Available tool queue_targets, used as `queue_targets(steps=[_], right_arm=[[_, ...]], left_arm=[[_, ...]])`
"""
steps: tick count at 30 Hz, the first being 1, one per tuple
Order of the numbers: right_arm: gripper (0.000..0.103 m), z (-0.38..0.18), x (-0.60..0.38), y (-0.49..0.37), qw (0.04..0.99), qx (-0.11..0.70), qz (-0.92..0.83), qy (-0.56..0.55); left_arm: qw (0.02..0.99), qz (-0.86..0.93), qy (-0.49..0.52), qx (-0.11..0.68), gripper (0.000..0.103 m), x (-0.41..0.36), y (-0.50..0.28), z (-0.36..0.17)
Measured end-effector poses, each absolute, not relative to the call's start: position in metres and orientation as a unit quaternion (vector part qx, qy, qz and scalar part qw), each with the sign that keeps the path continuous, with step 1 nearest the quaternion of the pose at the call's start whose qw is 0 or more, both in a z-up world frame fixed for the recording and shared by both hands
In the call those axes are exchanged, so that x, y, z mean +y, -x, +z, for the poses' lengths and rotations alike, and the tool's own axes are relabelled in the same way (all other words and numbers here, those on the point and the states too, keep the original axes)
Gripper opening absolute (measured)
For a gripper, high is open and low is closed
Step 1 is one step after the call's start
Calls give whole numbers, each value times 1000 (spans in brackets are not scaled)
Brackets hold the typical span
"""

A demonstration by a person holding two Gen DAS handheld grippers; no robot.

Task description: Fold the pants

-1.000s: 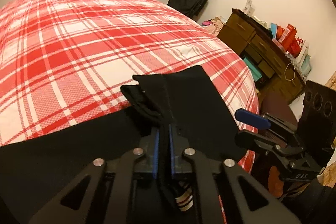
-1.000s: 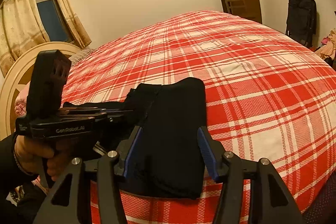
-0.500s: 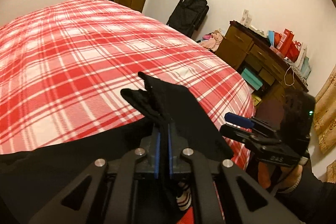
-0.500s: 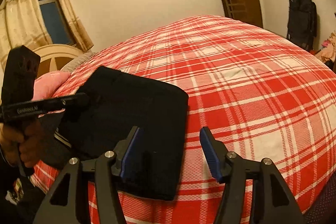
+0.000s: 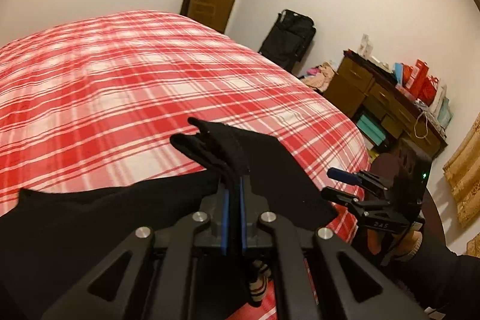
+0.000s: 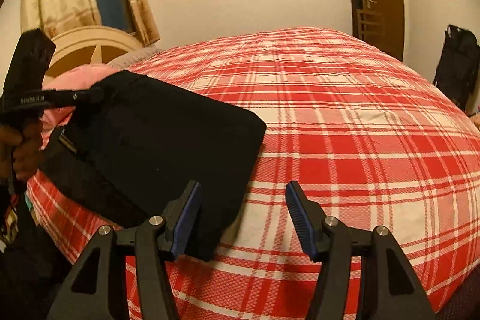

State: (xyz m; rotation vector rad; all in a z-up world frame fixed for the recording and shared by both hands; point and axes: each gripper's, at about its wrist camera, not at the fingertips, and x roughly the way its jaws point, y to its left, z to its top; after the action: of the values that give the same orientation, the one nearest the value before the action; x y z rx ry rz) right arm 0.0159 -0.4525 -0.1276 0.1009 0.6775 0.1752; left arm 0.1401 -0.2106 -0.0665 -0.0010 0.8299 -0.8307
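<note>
While the left gripper [image 5: 234, 194] clamped a bunched edge of the black pants [image 6: 168, 146] — lifted off the plaid bed [image 6: 345, 146], folded bulk near its front edge — the right gripper [image 6: 243, 209] hovered open, jaws empty

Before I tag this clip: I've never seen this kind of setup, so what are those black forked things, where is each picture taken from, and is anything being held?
There is no robot here. A person holds a hand-operated gripper in each hand, and each picture comes from a camera mounted on one gripper, looking forward along its two fingers.

In the left-hand view, the left gripper has its jaws closed on a bunched edge of the black pants, lifting that part off the bed. The right gripper shows at the right edge, held by a hand.

In the right-hand view, the right gripper has its jaws apart and holds nothing. The pants lie partly folded on the red plaid bed, with the left gripper gripping their far corner.
</note>
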Motion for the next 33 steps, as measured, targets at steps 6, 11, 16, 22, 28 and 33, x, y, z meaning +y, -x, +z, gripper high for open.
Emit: queue_targets(steps=[6,11,16,22,28,33], right_arm=[[60,-131,-440,-15,935,339,99,-25],[60,-134,-430,-15,933,343,108,-6],[60,-135,-424,-14,931,345,118,3],[60,-137,-418,-14,929,348,122,11],[60,-139,-417,-14,929,350,121,12],[60,-141,-414,-16,928,352,121,12]], left_arm=[[846,-368,7,385,6,-179,-143,-66],[850,-356,13,388,6,-161,-140,-71],[853,-348,24,389,6,-145,-134,-74],[857,-334,33,391,6,-125,-132,-77],[863,-314,26,395,6,-117,-132,-82],[870,-300,10,391,6,-114,-130,-81]])
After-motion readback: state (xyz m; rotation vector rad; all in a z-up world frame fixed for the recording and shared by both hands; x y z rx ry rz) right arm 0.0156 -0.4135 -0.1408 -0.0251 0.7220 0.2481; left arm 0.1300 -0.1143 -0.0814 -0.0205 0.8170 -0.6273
